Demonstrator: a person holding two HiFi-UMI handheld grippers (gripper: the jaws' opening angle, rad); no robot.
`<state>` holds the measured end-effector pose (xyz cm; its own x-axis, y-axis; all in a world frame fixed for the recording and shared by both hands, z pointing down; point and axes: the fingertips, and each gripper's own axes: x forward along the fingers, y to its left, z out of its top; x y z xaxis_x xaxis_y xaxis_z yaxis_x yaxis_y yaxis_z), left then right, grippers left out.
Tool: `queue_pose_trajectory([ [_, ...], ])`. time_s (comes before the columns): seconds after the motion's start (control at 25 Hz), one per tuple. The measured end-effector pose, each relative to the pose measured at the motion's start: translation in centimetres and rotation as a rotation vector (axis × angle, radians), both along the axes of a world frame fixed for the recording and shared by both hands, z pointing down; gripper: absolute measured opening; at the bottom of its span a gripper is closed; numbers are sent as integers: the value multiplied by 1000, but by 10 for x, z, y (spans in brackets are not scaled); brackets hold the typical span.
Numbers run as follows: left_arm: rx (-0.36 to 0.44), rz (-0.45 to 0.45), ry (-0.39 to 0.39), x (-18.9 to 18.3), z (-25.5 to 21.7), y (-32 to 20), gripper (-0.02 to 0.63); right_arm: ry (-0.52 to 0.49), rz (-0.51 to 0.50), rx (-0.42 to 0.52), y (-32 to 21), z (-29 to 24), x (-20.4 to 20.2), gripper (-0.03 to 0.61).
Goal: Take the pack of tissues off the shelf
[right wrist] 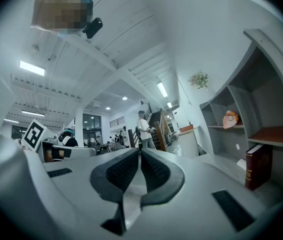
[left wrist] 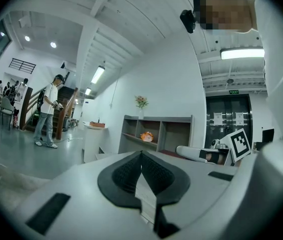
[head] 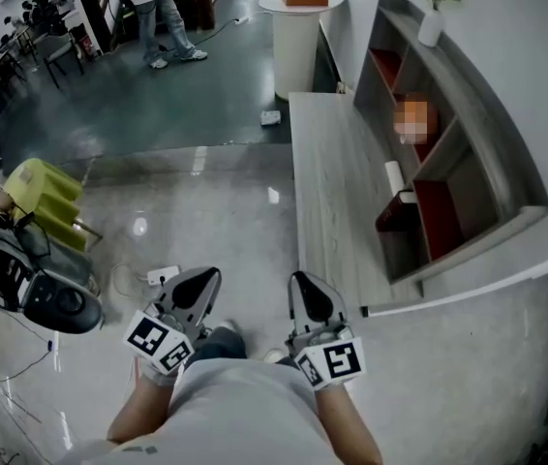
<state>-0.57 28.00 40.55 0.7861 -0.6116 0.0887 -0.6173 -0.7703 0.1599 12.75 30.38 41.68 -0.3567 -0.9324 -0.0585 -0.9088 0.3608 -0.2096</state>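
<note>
1. Head view: pack of tissues [head: 394, 175] is white and lies flat at the bottom level of the shelf unit [head: 492, 163], at its front edge where it meets the grey bench [head: 332, 182].
2. Its long axis runs along the bench, the far end pointing away from me. I can't tell which end is the opening.
3. A red book [head: 397, 217] stands just on my side of the pack. In the right gripper view the pack [right wrist: 241, 164] peeks out beside the book [right wrist: 258, 165].
4. Left gripper [head: 201, 281] is low by my body and well apart from the pack. Its own view shows the left gripper [left wrist: 141, 156] with fingers together, nothing between.
5. Right gripper [head: 308, 284] sits near the bench's near end. Its own view shows the right gripper [right wrist: 140, 154] with fingers together, nothing held.
6. A person [head: 163, 17] stands far across the floor.
</note>
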Motion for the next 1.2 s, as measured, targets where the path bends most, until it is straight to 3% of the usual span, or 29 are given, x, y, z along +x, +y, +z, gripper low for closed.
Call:
queue_pose_trajectory([
  [0.4, 14, 17, -13, -5, 22, -86, 17, 7, 23, -31, -82, 22, -6, 28],
  [0.96, -56, 59, 17, -77, 31, -299, 17, 32, 67, -96, -284, 26, -80, 29],
  [1.2, -66, 102, 24, -98, 31, -368, 17, 36, 102, -108, -348, 29, -99, 28],
])
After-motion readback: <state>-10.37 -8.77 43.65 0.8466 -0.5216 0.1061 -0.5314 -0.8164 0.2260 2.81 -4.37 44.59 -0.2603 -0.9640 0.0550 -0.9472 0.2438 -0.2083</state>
